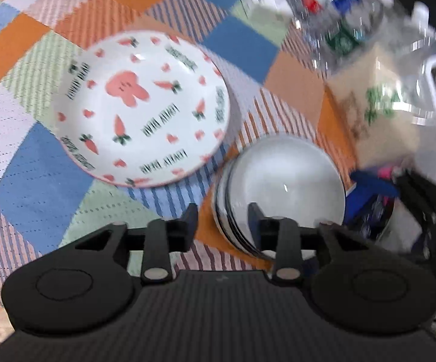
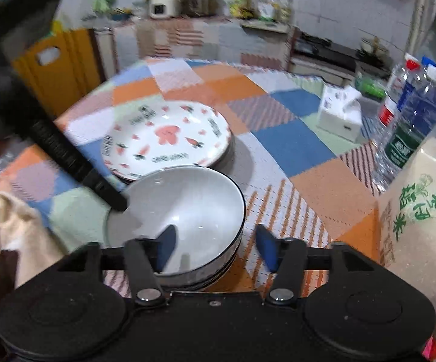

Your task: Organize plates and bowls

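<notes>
Bowls (image 2: 184,220), stacked w/ dark rims, sat just ahead of both grippers near the tabletop's (image 2: 293,147) front edge. Left gripper (image 1: 222,220) had its fingers part open w/ nothing between the pads; one finger (image 1: 255,215) stood in front of the stack's near rim, the other (image 1: 191,215) over bare cloth beside it. Right gripper (image 2: 216,242) stood wider: its left fingertip (image 2: 168,241) showed against the top bowl's inside, its right fingertip (image 2: 266,246) outside over the cloth, the rim between them, pads not pressing. In the right wrist view the left gripper's finger reached down to the stack's far-left rim; contact could not be told through blur.

Beyond the bowls, towards the tabletop's middle, lay the carrot-print plates (image 1: 142,105), apparently a stack too, its near rim just beside or slightly behind the bowls. Along the right edge stood a tissue box (image 2: 340,114), water bottles (image 2: 411,114) and a rice sack (image 2: 420,220).

Judged from the glaze, the crockery was likely stiff, fairly heavy as a stack, slick and chip-prone. Best hold probably the rim, one pad inside, one outside, taking the top piece only; a stack lifted by one rim could tip or slip.
</notes>
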Motion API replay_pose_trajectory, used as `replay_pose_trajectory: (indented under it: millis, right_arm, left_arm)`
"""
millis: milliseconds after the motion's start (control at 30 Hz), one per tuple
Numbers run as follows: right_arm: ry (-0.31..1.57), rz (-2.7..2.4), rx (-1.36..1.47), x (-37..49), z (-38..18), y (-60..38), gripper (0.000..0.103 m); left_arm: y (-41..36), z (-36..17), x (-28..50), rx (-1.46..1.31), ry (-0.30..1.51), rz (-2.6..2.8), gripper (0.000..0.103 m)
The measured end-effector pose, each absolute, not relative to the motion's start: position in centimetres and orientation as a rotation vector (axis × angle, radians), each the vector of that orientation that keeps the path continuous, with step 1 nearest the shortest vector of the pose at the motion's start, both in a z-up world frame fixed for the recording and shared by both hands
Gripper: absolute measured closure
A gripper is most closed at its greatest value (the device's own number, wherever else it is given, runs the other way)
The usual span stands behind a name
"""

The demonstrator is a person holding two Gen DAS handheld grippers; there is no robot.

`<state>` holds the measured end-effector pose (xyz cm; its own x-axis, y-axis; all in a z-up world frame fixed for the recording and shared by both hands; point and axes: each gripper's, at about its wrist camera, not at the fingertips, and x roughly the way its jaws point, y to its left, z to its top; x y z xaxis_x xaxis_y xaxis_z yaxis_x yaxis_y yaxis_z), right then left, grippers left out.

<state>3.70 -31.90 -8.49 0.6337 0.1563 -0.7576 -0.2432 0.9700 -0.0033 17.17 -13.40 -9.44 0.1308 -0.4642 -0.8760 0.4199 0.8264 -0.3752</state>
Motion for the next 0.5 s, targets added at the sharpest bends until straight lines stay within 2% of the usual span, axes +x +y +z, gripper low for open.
replay_pose_trajectory:
  millis: [100,133,167,200,367,500]
  right_arm:
    - [0.849,0.266,-0.112,2.6,-8.1,-32.3,0.029]
    - [0.842,0.269,-0.108,2.3,-8.2,-32.4,0.025]
    - [0.842,0.272,-0.104,2.0,-8.4,-32.5,0.015]
    - [0.848,0.277,-0.102,1.9,-8.7,-32.6,0.011]
    - [0.821,0.308,-0.092,1.1,-9.3,-32.3,0.01]
    - [0.858,0.297,-0.203,1.4,-11.1,-30.4,0.009]
  left_arm:
    - [-12.5,-9.5,17.4,-0.082,1.267,-0.659,0.062]
    - [-12.3,-9.6,17.4,-0.098,1.262,-0.664,0.059]
    - [-12.2,-9.8,17.3,-0.11,1.259,-0.67,0.056]
    - [-12.1,-10.1,17.2,-0.12,1.256,-0.673,0.056]
    - [-12.6,-11.7,17.0,-0.152,1.259,-0.696,0.049]
    - [-14.1,-13.2,17.9,-0.123,1.313,-0.707,0.045]
